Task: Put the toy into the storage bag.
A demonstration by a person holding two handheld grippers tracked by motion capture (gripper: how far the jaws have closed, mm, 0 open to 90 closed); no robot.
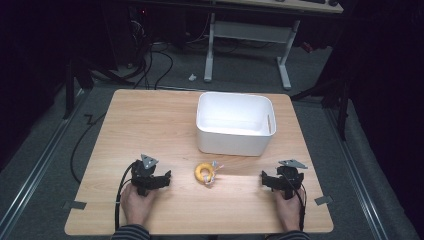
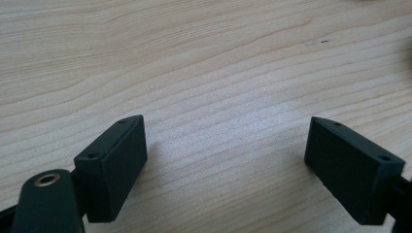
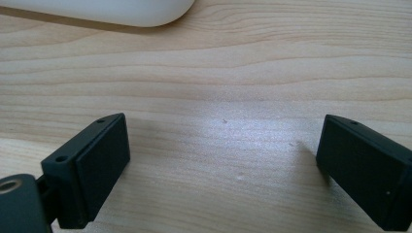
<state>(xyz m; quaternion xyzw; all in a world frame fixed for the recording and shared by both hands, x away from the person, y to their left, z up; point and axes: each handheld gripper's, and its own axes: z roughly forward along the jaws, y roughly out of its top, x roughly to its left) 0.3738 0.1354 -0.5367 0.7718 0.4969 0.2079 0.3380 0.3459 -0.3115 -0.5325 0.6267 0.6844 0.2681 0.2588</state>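
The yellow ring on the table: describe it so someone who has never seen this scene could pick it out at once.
Start at the white bin standing on the far half of the wooden table. Just in front of the bin's near wall, about midway between the left gripper and the right gripper, lies the yellow ring. It is the only small, brightly coloured item there, with a few thin pale strands trailing from it.

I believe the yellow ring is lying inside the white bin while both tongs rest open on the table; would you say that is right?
Not quite: the yellow ring lies on the table, in front of the white bin, not inside it, as the high view shows. The rest holds: the left tongs and right tongs rest open on the table.
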